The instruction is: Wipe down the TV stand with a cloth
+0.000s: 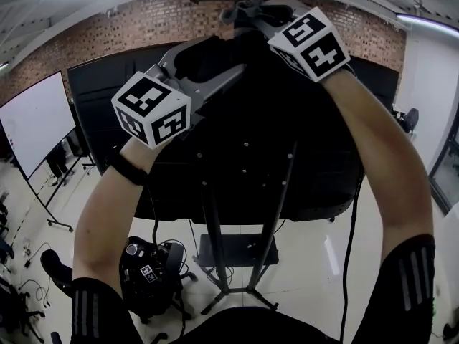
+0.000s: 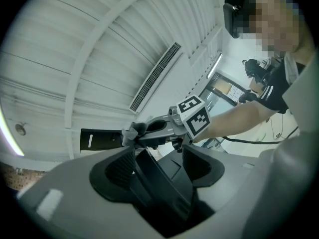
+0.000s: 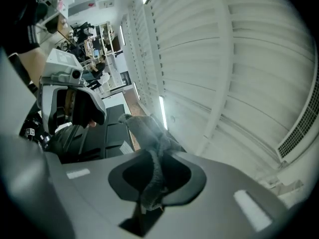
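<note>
The black TV back (image 1: 280, 156) on its stand (image 1: 215, 249) fills the middle of the head view. Both grippers are raised at the TV's top edge. My right gripper (image 1: 240, 11) is shut on a grey cloth (image 3: 149, 133), which bunches out past the jaws. The left gripper view shows that cloth (image 2: 130, 131) at the right gripper's tip. My left gripper (image 2: 159, 166) is open, with a dark slab of the TV's upper edge (image 2: 157, 178) between its jaws; the right pad stands apart from it.
A whiteboard (image 1: 36, 127) stands at the left. On the floor left of the stand's legs is a black chair with gear (image 1: 150, 271). A cable (image 1: 351, 249) hangs down on the right. A brick wall (image 1: 143, 27) is behind the TV, and a ceiling vent (image 2: 154, 76) is overhead.
</note>
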Available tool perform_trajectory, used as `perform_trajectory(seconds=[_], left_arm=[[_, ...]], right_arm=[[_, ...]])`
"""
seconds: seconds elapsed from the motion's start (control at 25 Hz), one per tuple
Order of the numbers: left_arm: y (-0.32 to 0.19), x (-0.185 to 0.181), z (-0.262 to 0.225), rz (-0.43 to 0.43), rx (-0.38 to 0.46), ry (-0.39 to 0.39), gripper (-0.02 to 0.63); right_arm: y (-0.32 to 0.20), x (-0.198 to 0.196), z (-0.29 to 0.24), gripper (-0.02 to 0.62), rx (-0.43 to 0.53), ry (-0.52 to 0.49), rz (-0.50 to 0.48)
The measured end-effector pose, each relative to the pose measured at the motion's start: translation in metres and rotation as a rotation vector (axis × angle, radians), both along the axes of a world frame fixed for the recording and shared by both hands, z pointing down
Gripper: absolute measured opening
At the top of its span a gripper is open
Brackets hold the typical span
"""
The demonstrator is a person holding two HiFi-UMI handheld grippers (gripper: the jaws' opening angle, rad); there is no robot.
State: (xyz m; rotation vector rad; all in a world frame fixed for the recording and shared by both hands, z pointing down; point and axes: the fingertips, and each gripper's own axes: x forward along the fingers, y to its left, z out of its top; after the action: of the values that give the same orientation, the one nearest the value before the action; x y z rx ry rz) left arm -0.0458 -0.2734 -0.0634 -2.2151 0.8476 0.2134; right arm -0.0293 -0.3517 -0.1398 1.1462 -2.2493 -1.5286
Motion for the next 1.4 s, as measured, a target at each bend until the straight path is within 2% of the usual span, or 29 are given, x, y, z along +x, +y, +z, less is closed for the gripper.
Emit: perform_trajectory(seconds=[0.2,0.56,0.68,0.96,1.16,1.4], left_arm=[[0.000,0.002,0.017,0.002,-0.021,-0.015,0.321],[-0.002,-0.006,0.057,0.020,-0.063,0.004,0.321],[-0.003,-0.006,0.075,0.014,-0.070,-0.012,0.321],[-0.004,-0.007,0.118,-0.019,-0.075,-0.057,0.321],[0.001,-0.003,0.144,-0.022,-0.078,-0.083,0.321],[-0.001,-0.006,0.175,-0.042,-0.119,-0.051,0.321]], right_arm=[[0.001,-0.007,0.028,0.044,0.015,0.102,0.031],[0.003,-0.015,0.086,0.043,0.047,0.187,0.070],[0.003,-0.014,0.107,0.043,0.054,0.216,0.082],[0.000,-0.016,0.176,0.041,0.106,0.392,0.150],[-0.003,-0.016,0.213,0.041,0.096,0.452,0.183],[-0.004,-0.019,0.250,0.041,0.127,0.557,0.249]])
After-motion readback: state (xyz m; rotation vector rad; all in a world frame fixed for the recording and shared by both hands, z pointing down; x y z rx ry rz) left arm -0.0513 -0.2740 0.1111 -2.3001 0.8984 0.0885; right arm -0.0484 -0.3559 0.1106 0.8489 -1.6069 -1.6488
